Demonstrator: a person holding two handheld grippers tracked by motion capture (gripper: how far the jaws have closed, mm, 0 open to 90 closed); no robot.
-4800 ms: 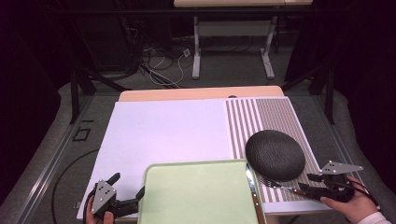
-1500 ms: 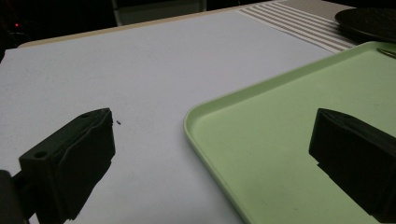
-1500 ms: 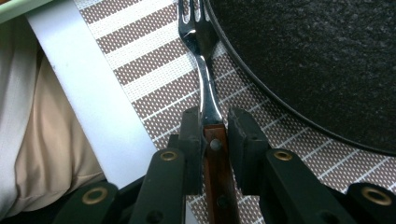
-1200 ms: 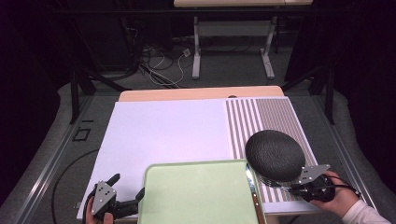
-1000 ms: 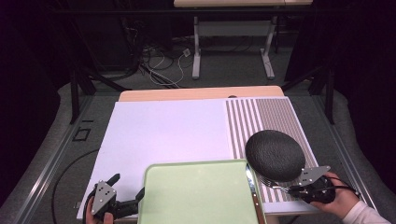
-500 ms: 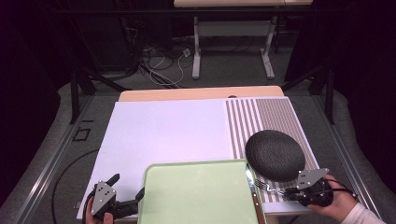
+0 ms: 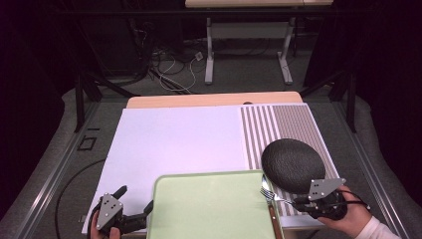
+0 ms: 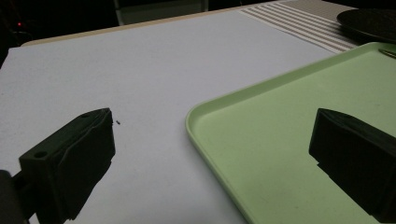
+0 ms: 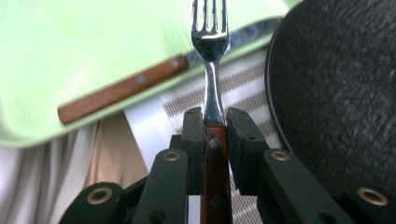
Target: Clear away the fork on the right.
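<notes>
A fork with a wooden handle (image 9: pixel 209 32) is clamped between the jaws of my right gripper (image 9: pixel 215 119). Its tines (image 7: pixel 266 193) point left over the right rim of the pale green tray (image 7: pixel 209 209). That gripper (image 7: pixel 298 201) sits at the table's front right, just below the dark round plate (image 7: pixel 293 164). A wooden-handled knife (image 9: pixel 123 88) lies along the tray's right edge (image 7: pixel 271 219). My left gripper (image 7: pixel 135 205) stands open at the front left, with the tray's corner (image 8: pixel 196 116) between its jaws (image 8: pixel 215 126), neither touching it.
A white mat (image 7: pixel 174 144) covers most of the table, with a brown-striped placemat (image 7: pixel 278 124) under the plate at the right. Table legs and cables show on the floor beyond the far edge.
My right gripper has carried the fork leftward and slightly up, so the tines now reach over the tray's right rim. The left gripper has stayed where it was.
</notes>
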